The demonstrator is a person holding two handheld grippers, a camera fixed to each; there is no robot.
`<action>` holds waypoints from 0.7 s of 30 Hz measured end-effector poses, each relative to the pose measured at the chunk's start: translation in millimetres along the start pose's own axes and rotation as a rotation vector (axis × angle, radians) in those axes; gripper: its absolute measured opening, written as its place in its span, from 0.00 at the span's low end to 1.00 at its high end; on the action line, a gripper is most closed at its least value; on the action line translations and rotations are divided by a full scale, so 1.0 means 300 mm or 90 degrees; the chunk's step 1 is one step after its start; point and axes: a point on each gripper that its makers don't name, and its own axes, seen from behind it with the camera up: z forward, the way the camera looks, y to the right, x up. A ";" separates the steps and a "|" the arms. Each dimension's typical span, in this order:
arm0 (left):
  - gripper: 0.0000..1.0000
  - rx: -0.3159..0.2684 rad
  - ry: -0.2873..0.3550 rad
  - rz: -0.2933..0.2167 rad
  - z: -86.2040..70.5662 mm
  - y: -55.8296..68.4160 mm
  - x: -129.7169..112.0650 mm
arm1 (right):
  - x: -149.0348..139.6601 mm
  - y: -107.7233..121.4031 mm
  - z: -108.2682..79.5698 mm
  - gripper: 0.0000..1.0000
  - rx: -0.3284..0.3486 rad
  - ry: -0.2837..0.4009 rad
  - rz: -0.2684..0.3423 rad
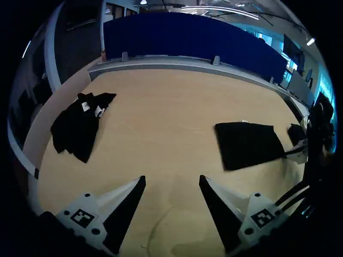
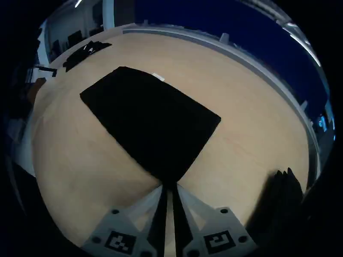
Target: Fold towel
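Pale wood tabletop [image 1: 171,107] runs back to a blue partition [image 1: 193,38]. In the left gripper view the left tool [image 1: 171,177] hangs over bare wood, fingers spread wide and holding nothing. In the right gripper view the right tool [image 2: 169,187] has its fingers pressed almost together, pinching the nearest corner of the black towel [image 2: 150,120]. The towel lies flat as a neat rectangle stretching away toward 11 o'clock. Seen from the left tool, it lies at 2 o'clock, and a crumpled black cloth heap [image 1: 79,126] lies well apart at 10 o'clock.

The towel looks soft, light and limp, so it will likely sag and drag when lifted by one corner alone. The best second hold is probably a neighbouring corner, pinched through every layer, so that the edge rises evenly.
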 end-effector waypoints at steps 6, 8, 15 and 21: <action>0.93 -0.001 0.001 0.000 -0.003 0.003 0.003 | 0.026 0.007 -0.014 0.06 -0.007 0.013 -0.006; 0.93 -0.002 0.002 -0.001 -0.003 0.002 0.005 | 0.045 0.011 -0.025 0.06 -0.011 0.023 -0.009; 0.93 -0.002 0.009 -0.006 -0.006 0.001 0.014 | 0.149 0.017 -0.077 0.06 -0.018 0.064 -0.028; 0.93 -0.001 0.014 -0.010 -0.014 -0.002 0.016 | 0.261 0.014 -0.098 0.06 -0.018 0.095 -0.048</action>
